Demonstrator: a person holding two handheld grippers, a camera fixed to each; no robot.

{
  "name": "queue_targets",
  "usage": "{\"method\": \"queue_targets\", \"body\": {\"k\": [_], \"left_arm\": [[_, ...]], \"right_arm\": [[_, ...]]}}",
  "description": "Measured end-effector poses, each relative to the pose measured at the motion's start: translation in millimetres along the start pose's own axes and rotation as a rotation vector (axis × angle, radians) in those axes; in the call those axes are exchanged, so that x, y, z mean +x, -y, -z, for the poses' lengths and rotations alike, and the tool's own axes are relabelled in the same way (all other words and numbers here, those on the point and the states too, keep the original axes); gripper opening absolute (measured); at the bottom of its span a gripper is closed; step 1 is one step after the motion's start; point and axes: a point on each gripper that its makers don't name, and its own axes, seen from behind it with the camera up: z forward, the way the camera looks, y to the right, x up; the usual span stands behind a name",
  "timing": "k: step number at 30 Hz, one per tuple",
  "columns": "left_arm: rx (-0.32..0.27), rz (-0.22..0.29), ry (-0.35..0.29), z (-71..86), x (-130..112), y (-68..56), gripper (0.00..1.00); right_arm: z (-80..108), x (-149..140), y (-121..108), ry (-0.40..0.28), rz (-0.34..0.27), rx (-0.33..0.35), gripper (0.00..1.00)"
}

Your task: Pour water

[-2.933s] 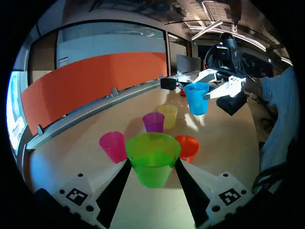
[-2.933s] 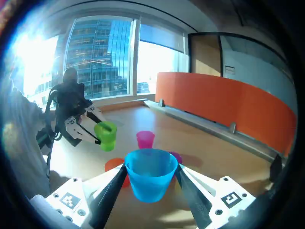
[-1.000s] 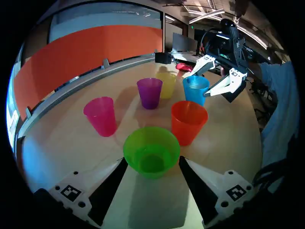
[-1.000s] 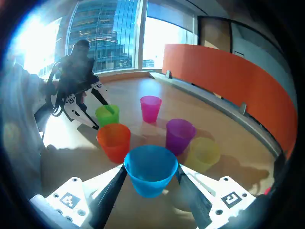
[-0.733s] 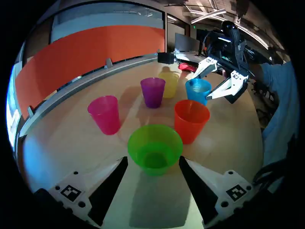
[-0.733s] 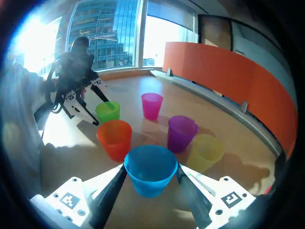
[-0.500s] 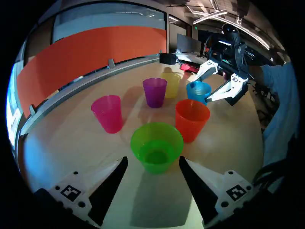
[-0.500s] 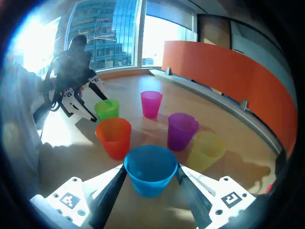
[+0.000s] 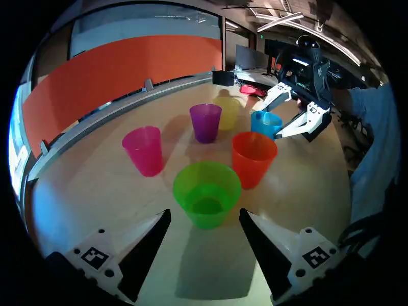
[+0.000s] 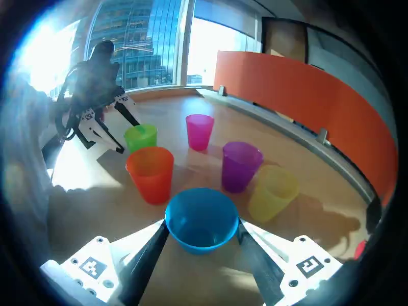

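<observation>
A green cup [image 9: 206,194] stands on the wooden table [image 9: 311,188] just ahead of my left gripper [image 9: 205,210], which is open with a gap on each side of the cup. Its bottom looks darker. From the right gripper view, that left gripper [image 10: 129,136] sits with spread fingers at the green cup [image 10: 141,137]. My right gripper [image 10: 202,222] is shut on a blue cup [image 10: 201,219], which rests upright on the table. The left gripper view shows the blue cup [image 9: 266,124] between the right gripper's [image 9: 269,122] white fingers.
Pink [image 9: 144,150], purple [image 9: 205,122], yellow [image 9: 228,112] and orange [image 9: 253,158] cups stand between the green and blue ones. The orange cup [image 10: 149,173] is close to both. An orange partition [image 9: 117,71] runs along the far table edge. A person's sleeve [image 9: 375,132] is at the right.
Both cups were held in the air and have come down onto the table. My left gripper has let go of the green cup and drawn back a little.
</observation>
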Motion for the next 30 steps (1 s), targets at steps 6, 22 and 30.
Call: {"method": "queue_targets", "body": {"k": [6,22,30], "left_arm": [[-0.001,-0.007,0.005,1.8,-0.7,-2.4,1.0],[0.065,0.017,-0.009,33.2,-12.7,-0.2,1.0],[0.107,0.034,-0.027,48.4,-18.3,-3.6,1.0]], "right_arm": [[0.9,-0.8,0.8,0.004,-0.007,-0.01,1.0],[38.6,-11.8,0.7,-0.002,-0.015,-0.068,1.0],[57.5,-16.4,0.9,-0.033,-0.039,-0.112,1.0]]}}
